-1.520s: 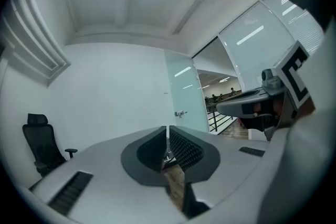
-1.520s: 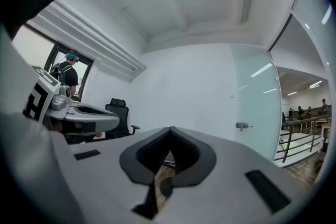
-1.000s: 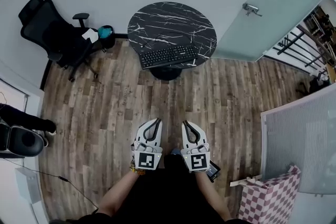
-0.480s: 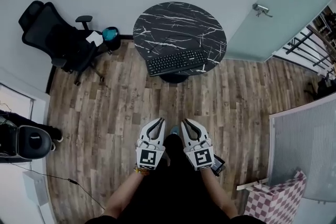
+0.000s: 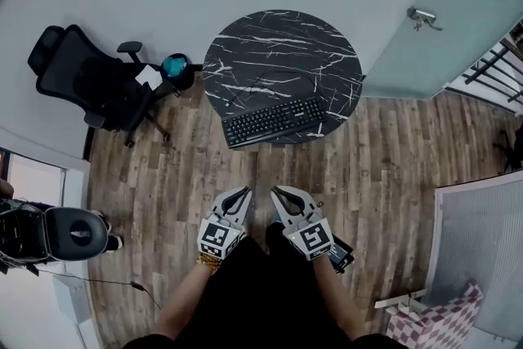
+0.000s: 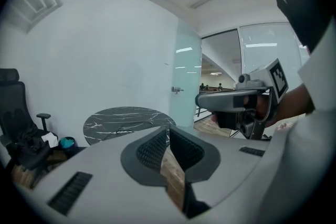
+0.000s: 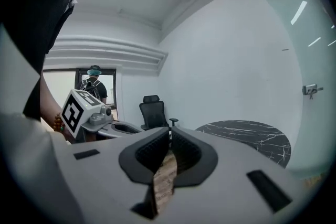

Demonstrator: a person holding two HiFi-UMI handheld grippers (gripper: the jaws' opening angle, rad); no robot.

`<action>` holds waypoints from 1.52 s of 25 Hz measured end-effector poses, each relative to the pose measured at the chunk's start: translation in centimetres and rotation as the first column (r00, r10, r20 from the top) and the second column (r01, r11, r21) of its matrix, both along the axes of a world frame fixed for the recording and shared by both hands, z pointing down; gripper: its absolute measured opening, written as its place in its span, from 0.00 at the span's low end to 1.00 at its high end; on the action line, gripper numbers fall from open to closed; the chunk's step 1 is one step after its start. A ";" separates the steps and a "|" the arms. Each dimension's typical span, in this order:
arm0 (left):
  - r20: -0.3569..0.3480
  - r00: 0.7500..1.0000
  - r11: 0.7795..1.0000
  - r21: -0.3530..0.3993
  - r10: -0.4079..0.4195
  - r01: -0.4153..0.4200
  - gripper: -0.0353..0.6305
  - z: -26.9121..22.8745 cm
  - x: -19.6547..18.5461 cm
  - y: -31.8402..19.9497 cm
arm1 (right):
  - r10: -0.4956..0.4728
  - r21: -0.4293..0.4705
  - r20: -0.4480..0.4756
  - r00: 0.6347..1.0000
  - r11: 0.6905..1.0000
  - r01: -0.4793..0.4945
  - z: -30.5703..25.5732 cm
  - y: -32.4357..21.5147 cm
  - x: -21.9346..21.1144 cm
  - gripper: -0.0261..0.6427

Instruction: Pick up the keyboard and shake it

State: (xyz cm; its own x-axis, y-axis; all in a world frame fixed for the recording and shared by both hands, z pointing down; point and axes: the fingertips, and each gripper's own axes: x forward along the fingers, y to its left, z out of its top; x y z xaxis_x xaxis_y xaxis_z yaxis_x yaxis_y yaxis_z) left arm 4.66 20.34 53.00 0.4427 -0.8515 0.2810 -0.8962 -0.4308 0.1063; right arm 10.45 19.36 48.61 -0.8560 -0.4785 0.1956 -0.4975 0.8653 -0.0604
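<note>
A black keyboard [image 5: 274, 121] lies on the near edge of a round black marble table [image 5: 282, 65]. My left gripper [image 5: 244, 192] and right gripper [image 5: 276, 191] hang side by side over the wooden floor, well short of the table, both shut with nothing between the jaws. In the left gripper view the table [image 6: 126, 121] shows ahead beyond the gripper [image 6: 168, 131], and the right gripper's body [image 6: 241, 102] sits to the right. In the right gripper view the table [image 7: 247, 136] lies to the right of the gripper [image 7: 170, 132]. The keyboard is not visible in either gripper view.
A black office chair [image 5: 90, 86] stands at the left with a teal object [image 5: 175, 64] beside it. A glass door [image 5: 441, 12] is at the back right. A grey panel [image 5: 482, 249] and a checked cloth [image 5: 433, 323] sit at the right. A person [image 7: 93, 86] stands by a doorway.
The view has shifted forward, so the table and keyboard sit lower in the head view and closer to the grippers. Both grippers stay shut and side by side.
</note>
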 end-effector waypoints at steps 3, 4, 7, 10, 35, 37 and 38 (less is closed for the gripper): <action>-0.028 0.999 0.999 -0.042 -0.030 0.029 0.10 1.9 -1.6 -3.7 | 0.000 -0.025 -0.016 1.000 1.000 0.000 1.2 -2.4 0.4 0.09; -0.039 0.998 0.997 -0.057 -0.044 0.042 0.10 2.6 -2.3 -4.8 | 0.000 -0.037 -0.029 1.000 0.999 -0.001 1.7 -3.0 0.6 0.09; -0.128 0.990 0.992 -0.117 -0.053 0.038 0.10 4.8 -4.2 -7.5 | -0.001 -0.075 -0.067 0.998 0.997 -0.004 3.0 -4.7 0.5 0.09; -0.200 0.978 0.983 -0.184 -0.051 0.014 0.10 7.6 -6.5 -9.8 | -0.002 -0.105 -0.126 0.992 0.994 -0.012 3.6 -6.3 -0.2 0.09; -0.556 0.743 0.733 -0.667 -0.372 -0.132 0.41 27.8 -15.9 -21.6 | 0.161 -0.107 -0.179 0.971 0.977 -0.182 3.0 -17.8 -8.4 0.09; -0.573 0.713 0.733 -0.669 -0.404 -0.123 0.42 27.9 -15.5 -22.4 | 0.150 -0.117 -0.182 0.972 0.978 -0.172 3.4 -18.2 -8.5 0.09; -0.574 0.701 0.730 -0.674 -0.424 -0.111 0.42 28.1 -15.4 -22.6 | 0.140 -0.118 -0.192 0.971 0.979 -0.165 3.4 -18.3 -8.5 0.09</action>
State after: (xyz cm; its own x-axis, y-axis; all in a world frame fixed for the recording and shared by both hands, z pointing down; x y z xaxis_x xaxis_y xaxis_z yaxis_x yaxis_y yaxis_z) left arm -10.72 -2.28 81.05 0.6024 -0.6590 0.4504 -0.5052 0.1221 0.8543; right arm 1.90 1.04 52.03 -0.7193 -0.5599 0.4112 -0.6360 0.7689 -0.0654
